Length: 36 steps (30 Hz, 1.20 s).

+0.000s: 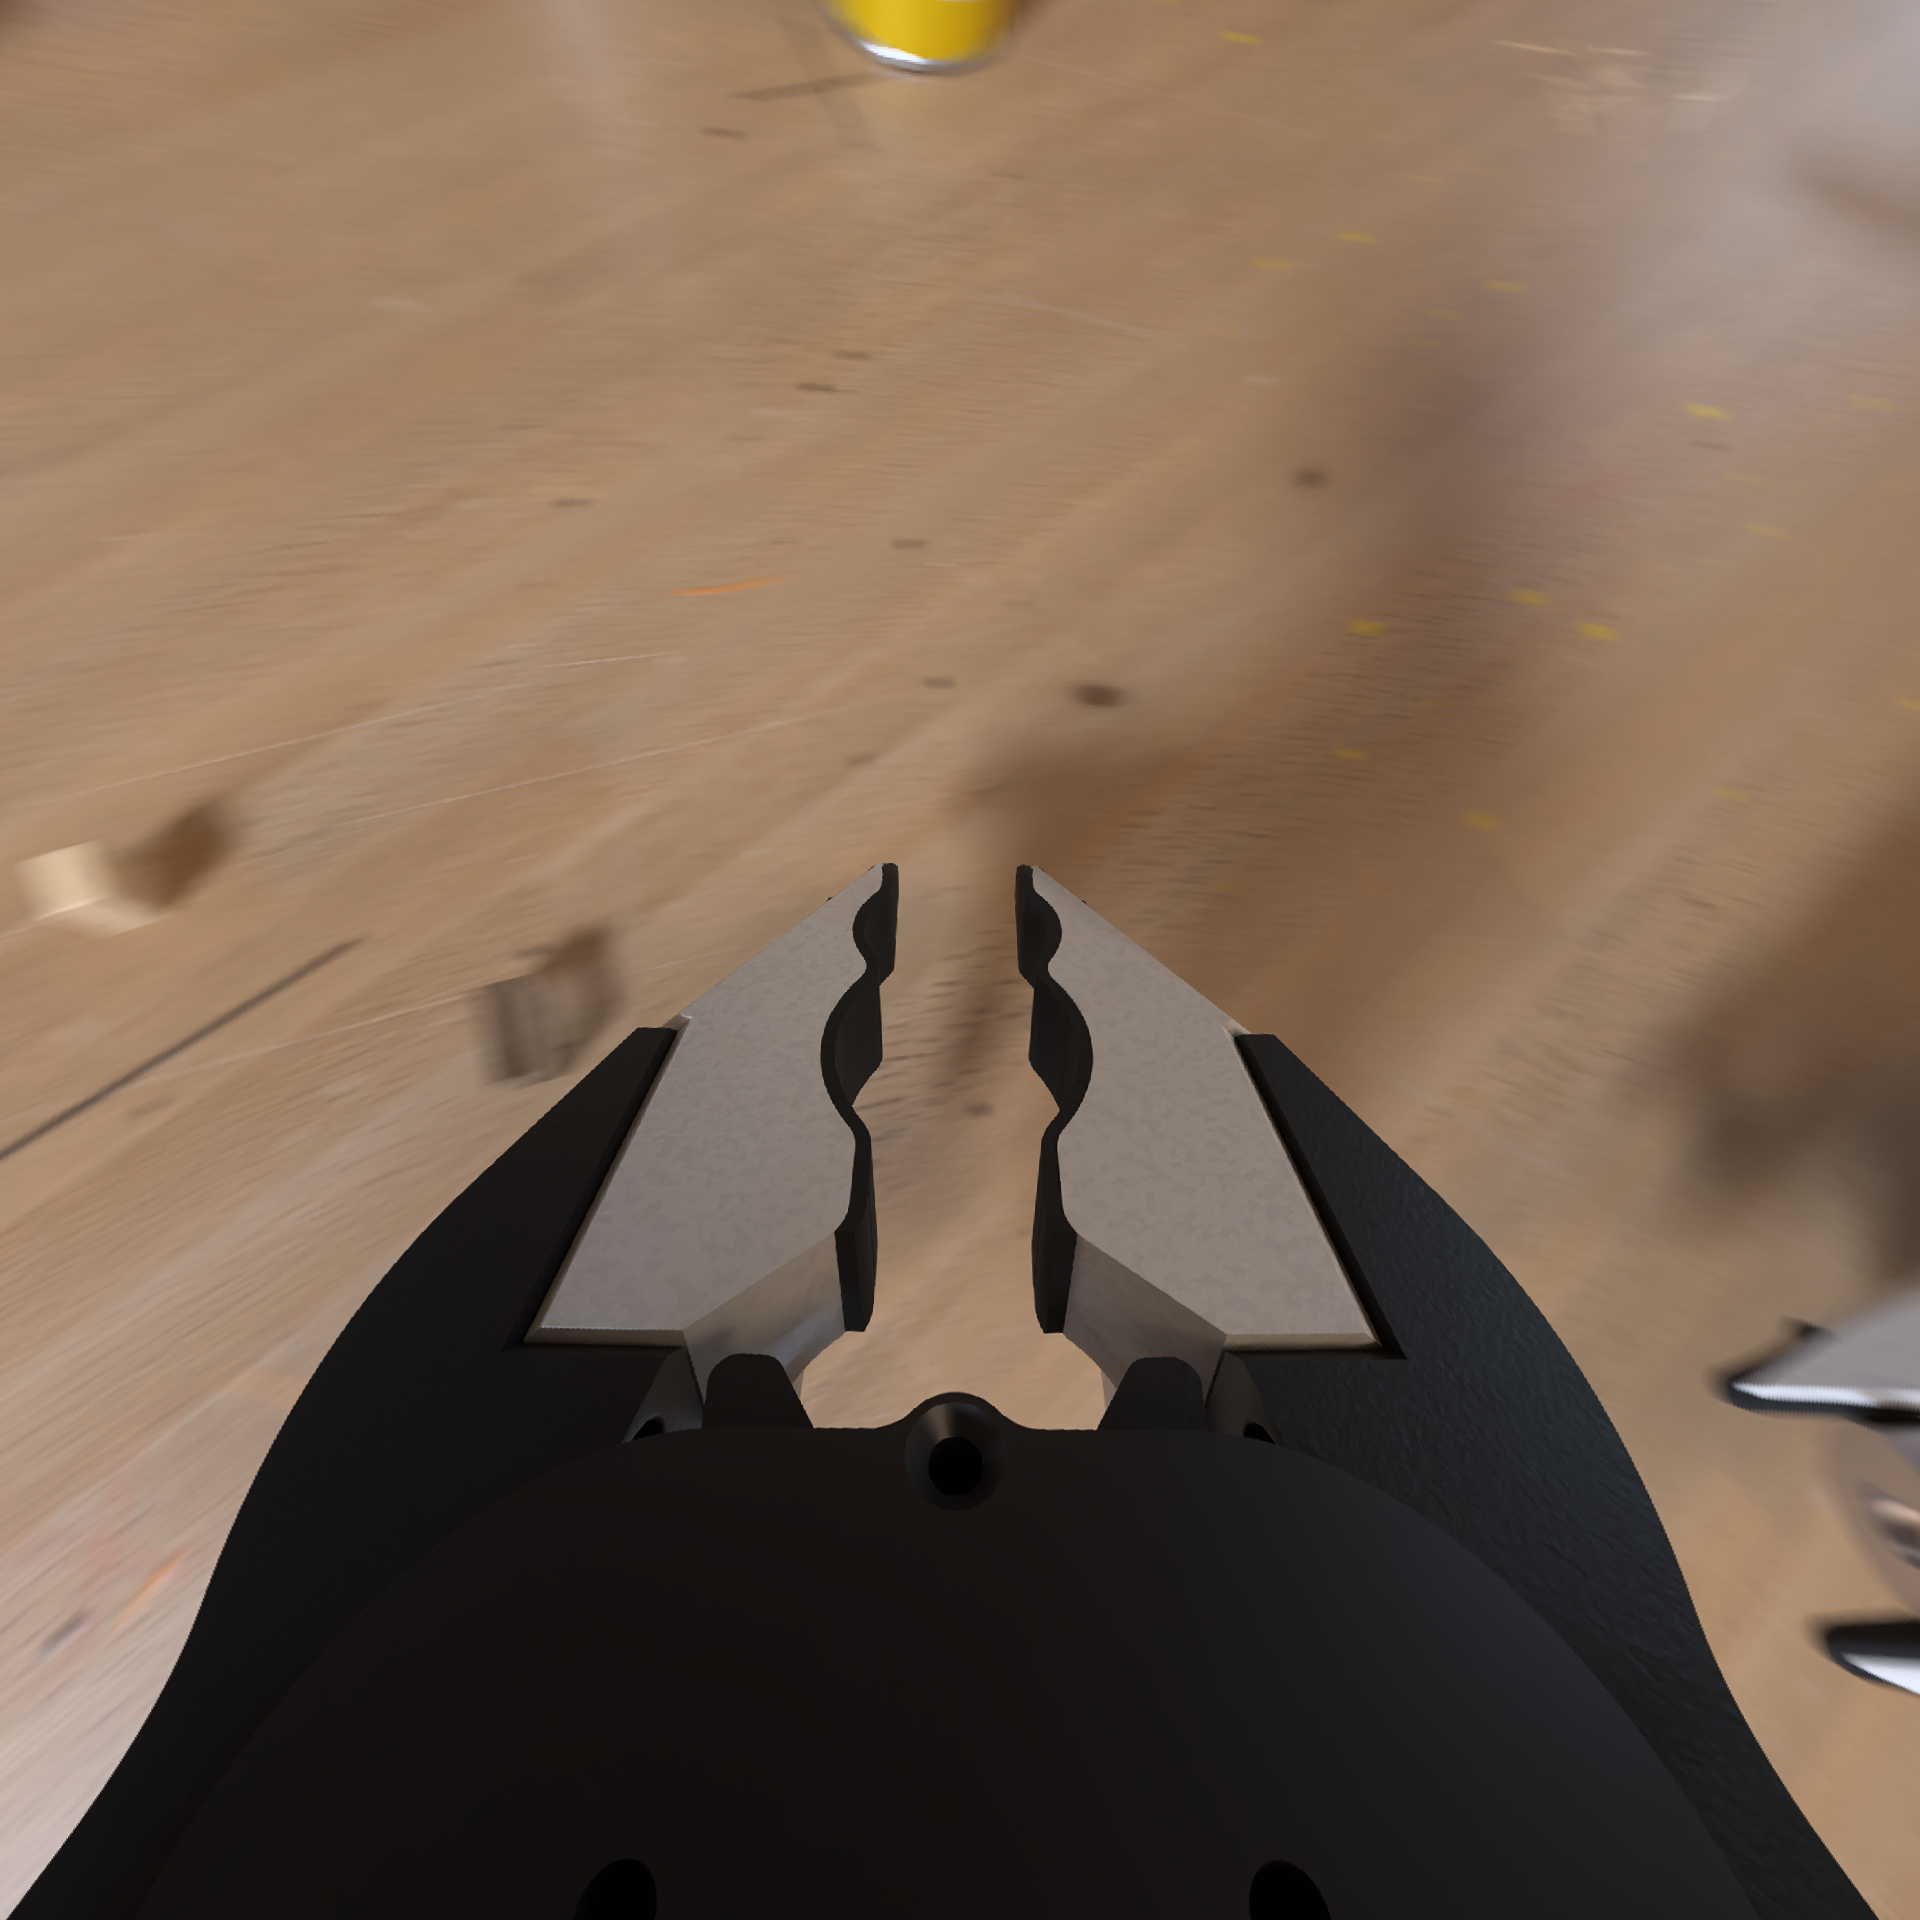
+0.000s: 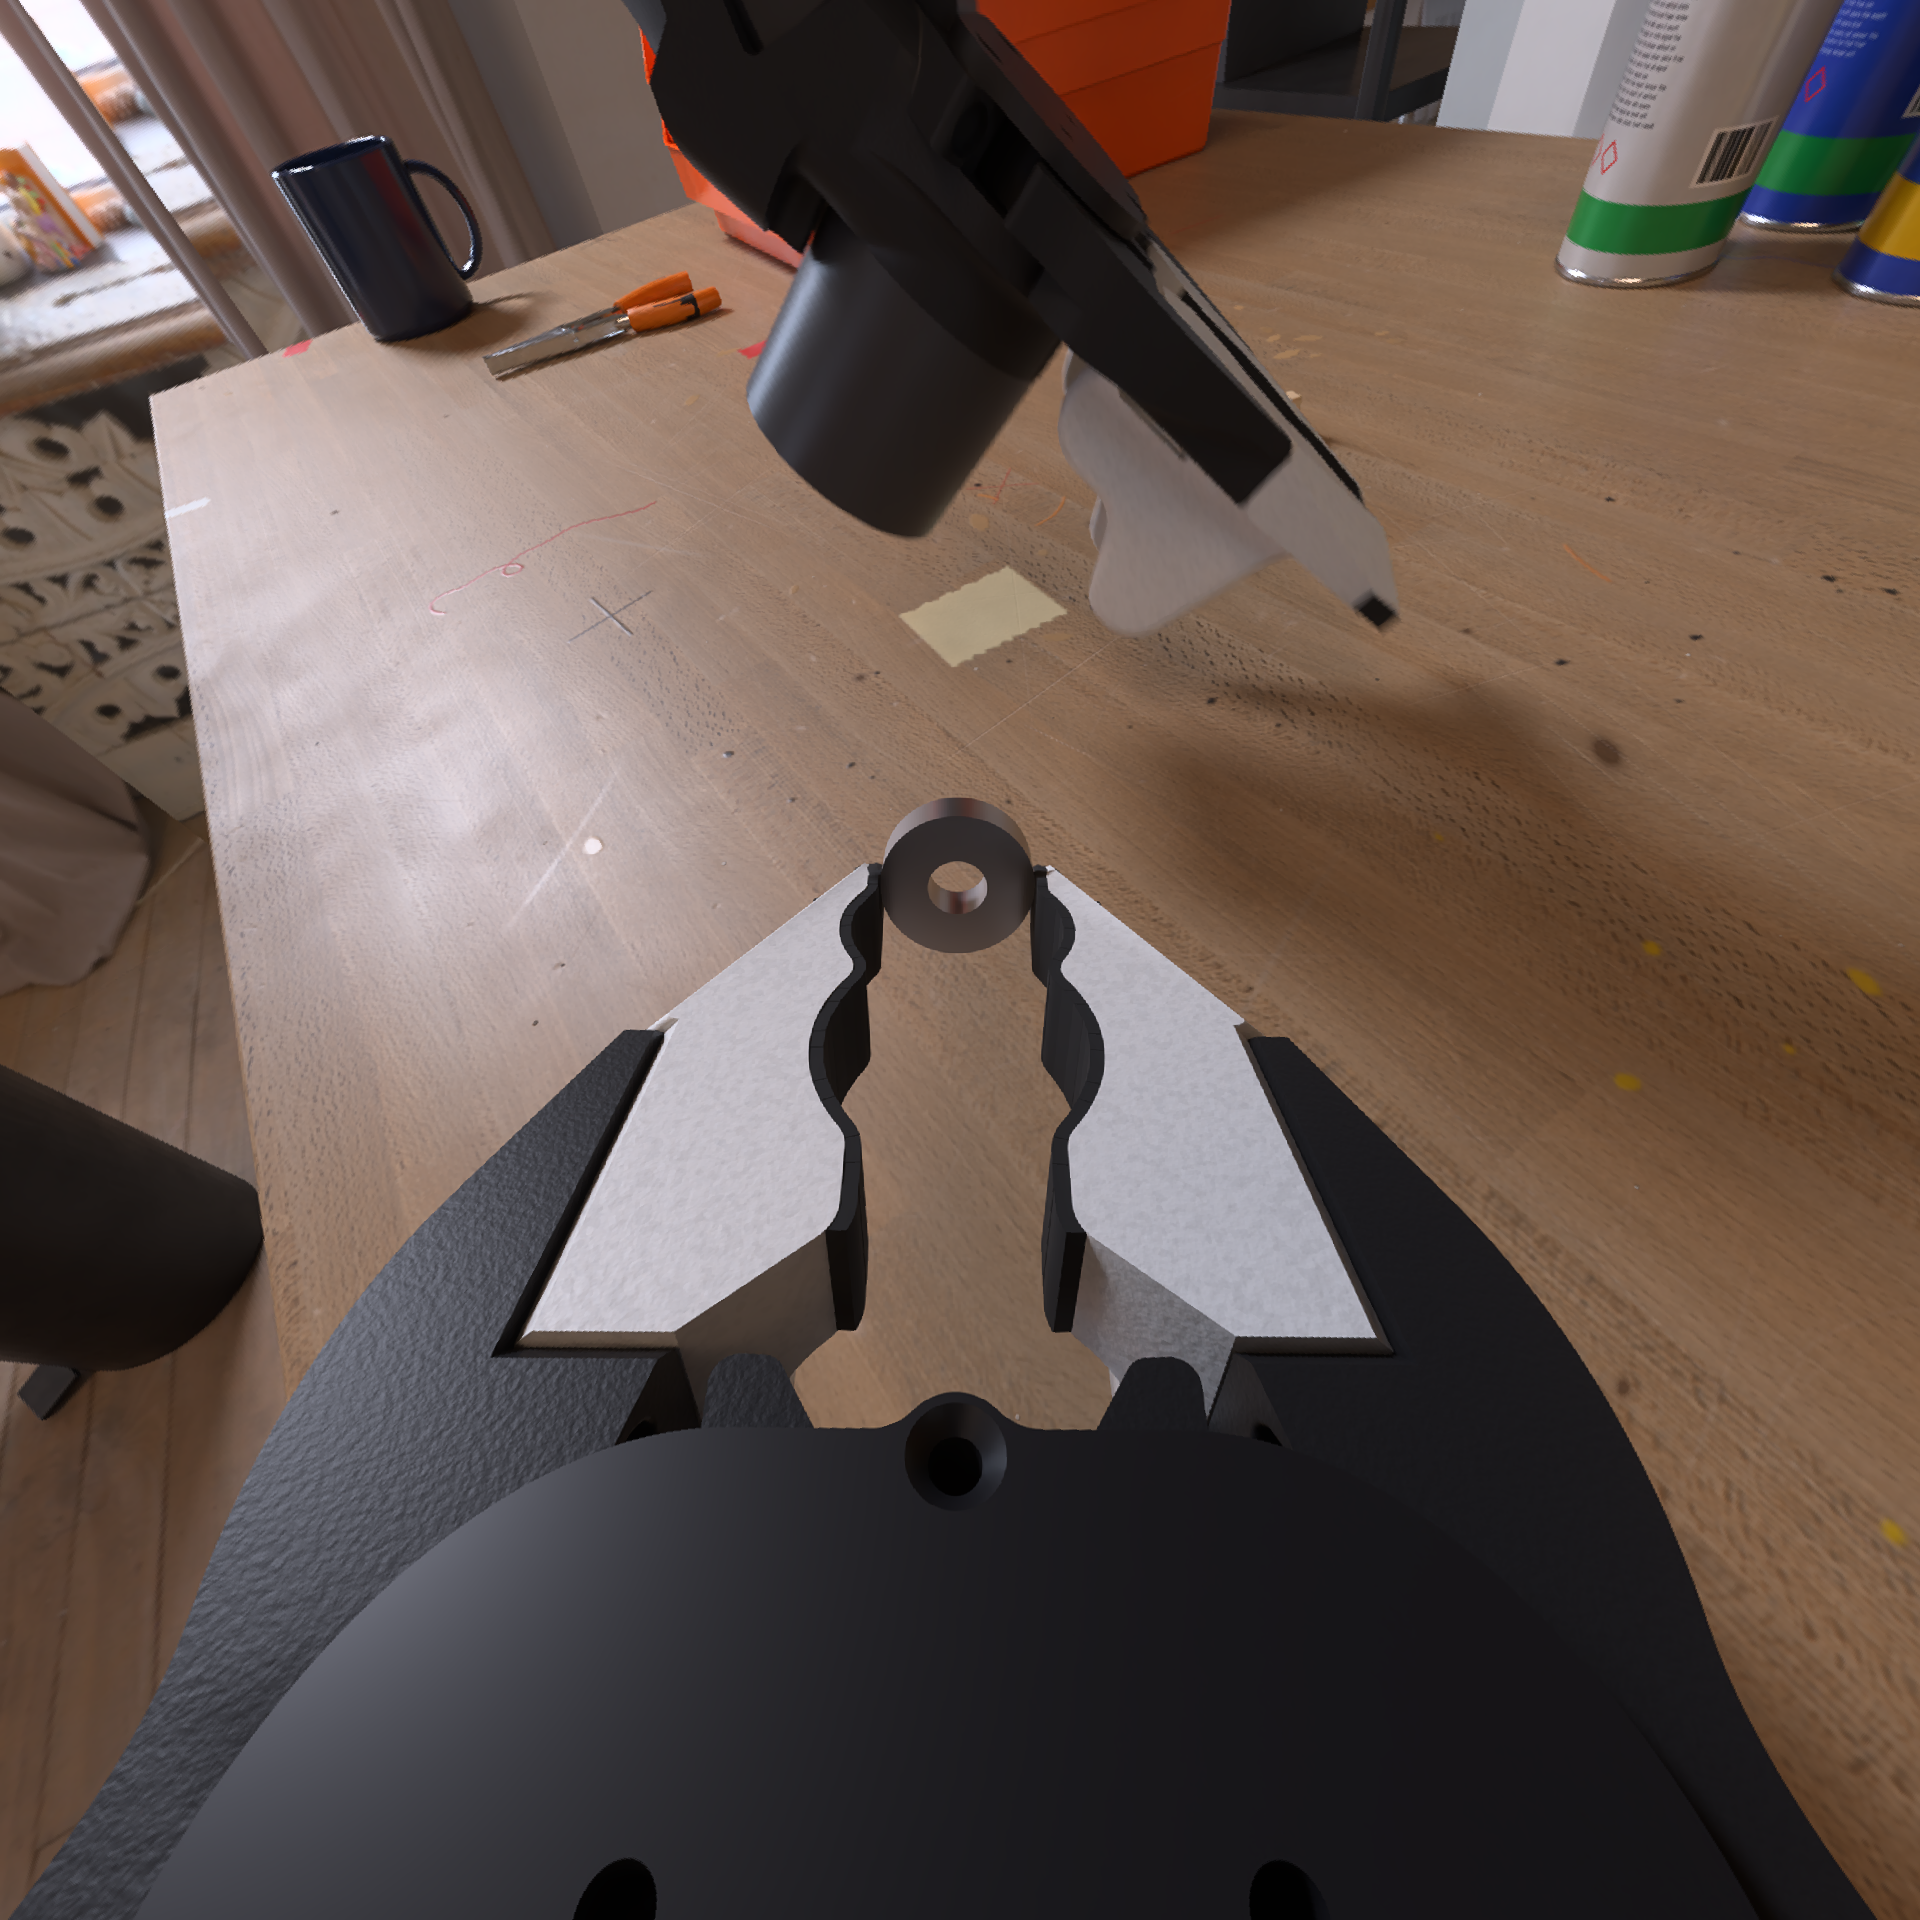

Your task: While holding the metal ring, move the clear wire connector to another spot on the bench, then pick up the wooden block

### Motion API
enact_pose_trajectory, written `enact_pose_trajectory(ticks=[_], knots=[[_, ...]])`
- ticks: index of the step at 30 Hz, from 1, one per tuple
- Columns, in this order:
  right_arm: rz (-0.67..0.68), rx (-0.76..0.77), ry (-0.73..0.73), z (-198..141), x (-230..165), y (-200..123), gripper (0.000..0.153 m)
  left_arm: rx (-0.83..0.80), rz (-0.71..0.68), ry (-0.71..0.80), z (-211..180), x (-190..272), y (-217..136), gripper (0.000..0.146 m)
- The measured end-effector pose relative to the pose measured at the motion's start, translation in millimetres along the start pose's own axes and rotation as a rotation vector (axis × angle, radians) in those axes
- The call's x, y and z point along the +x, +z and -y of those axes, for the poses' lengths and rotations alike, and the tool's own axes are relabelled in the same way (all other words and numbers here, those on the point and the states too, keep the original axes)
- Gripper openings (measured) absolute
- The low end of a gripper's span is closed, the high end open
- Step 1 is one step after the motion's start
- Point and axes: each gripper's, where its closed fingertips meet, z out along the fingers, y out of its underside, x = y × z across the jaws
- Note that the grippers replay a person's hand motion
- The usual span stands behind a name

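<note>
Metal ring (image 2: 956,885) pinched upright at the right tool (image 2: 956,883) tips, above the table (image 2: 520,831), freeing the left tool (image 1: 956,883): slightly spread, empty, blurred view

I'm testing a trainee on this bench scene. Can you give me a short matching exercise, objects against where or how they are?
Things:
1. metal ring
2. mug
3. chisels
4. left gripper

States:
A. holds nothing
B. clamped at the right gripper fingertips
C. lying flat, orange handles
D. upright near the bench's far corner

Pairs: 1-B, 2-D, 3-C, 4-A
</note>
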Motion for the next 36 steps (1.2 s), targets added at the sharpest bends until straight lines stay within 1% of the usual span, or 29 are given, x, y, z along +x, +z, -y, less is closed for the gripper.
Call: enact_pose_trajectory(ticks=[3, 4, 6, 8, 9, 12, 18, 19, 21, 24, 27, 31, 32, 34, 36], knots=[[0.0, -0.005, -0.003, -1, 0, 0, 0.028, 0.014, 0.244, -0.05, -4, -62, -16, 0.023], [0.0, -0.006, -0.003, -1, 0, 1, 0.028, 0.016, 0.299, -0.079, -7, -79, -20, 0.024], [0.0, -0.007, -0.002, -1, 0, 1, 0.028, 0.021, 0.347, -0.149, -15, -102, -26, 0.026], [0.002, -0.007, 0.002, -1, 0, 0, 0.028, 0.028, 0.327, -0.2, -21, -109, -28, 0.028], [0.003, -0.006, 0.004, -1, 0, 0, 0.028, 0.04, 0.296, -0.216, -22, -108, -27, 0.029], [0.006, -0.009, 0.01, -1, 0, 1, 0.028, 0.062, 0.197, -0.247, -21, -97, -22, 0.03], [0.011, -0.012, 0.024, -1, 1, 1, 0.028, 0.025, 0.185, -0.199, -26, -88, -12, 0.027], [0.013, -0.011, 0.027, -1, 1, 1, 0.028, 0.016, 0.199, -0.193, -26, -89, -12, 0.025], [0.016, -0.01, 0.033, -1, 1, 1, 0.028, 0.02, 0.204, -0.179, -24, -83, -8, 0.008], [0.022, -0.007, 0.041, -1, 1, 0, 0.028, 0.055, 0.128, -0.157, -11, -60, -6, 0.008], [0.027, -0.006, 0.046, -1, 1, 0, 0.028, 0.074, 0.024, -0.08, 6, -20, 1, 0.008], [0.031, -0.002, 0.049, 0, 1, 0, 0.028, 0.003, -0.123, 0.082, 8, 42, 24, 0.008], [0.032, -0.001, 0.049, 0, 1, 0, 0.028, -0.024, -0.139, 0.124, 5, 53, 30, 0.008], [0.034, 0.003, 0.052, 0, 1, -1, 0.028, -0.073, -0.129, 0.187, 0, 64, 42, 0.008], [0.036, 0.008, 0.053, 1, 1, -1, 0.028, -0.106, -0.11, 0.203, -2, 66, 45, 0.008]])
